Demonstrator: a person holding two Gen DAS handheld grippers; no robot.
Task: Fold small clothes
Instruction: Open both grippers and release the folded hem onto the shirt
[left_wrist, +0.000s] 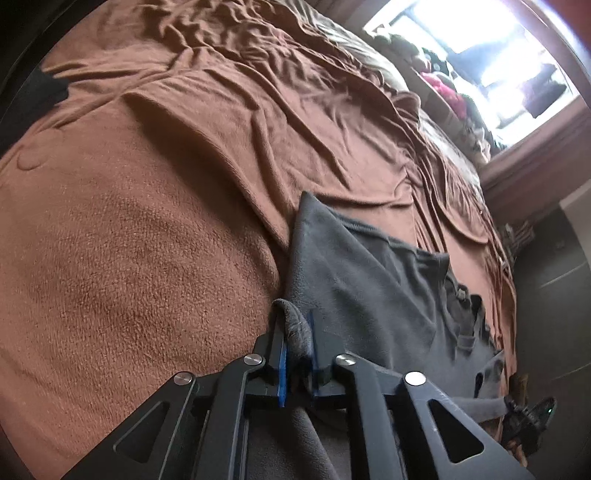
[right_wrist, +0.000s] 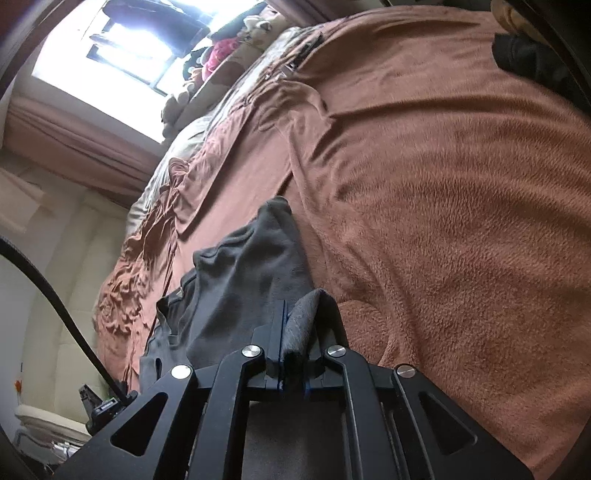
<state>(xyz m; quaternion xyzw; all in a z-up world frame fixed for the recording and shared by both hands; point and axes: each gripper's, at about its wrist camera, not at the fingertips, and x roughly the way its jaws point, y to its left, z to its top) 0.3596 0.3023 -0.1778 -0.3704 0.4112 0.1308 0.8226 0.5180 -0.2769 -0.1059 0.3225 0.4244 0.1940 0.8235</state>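
My left gripper (left_wrist: 295, 332) pinches a corner of the grey garment (left_wrist: 369, 266); my right gripper (right_wrist: 299, 325) clamps another corner. The garment lies on the brown fleece blanket (left_wrist: 129, 240), window (right_wrist: 122, 48) beyond. Both grippers tilt downward.

1. You are in a home bedroom: a bed (left_wrist: 155, 229) under a rumpled brown fleece blanket fills both views.
2. Soft toys (right_wrist: 255, 27) line its far edge below a bright window (right_wrist: 122, 48).

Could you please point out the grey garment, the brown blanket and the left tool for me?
grey garment (left_wrist: 354, 273): left wrist view, its flat middle panel.
brown blanket (left_wrist: 129, 240): left wrist view, bare fleece beside the garment.
left tool (left_wrist: 297, 343): left wrist view, between its fingertips.
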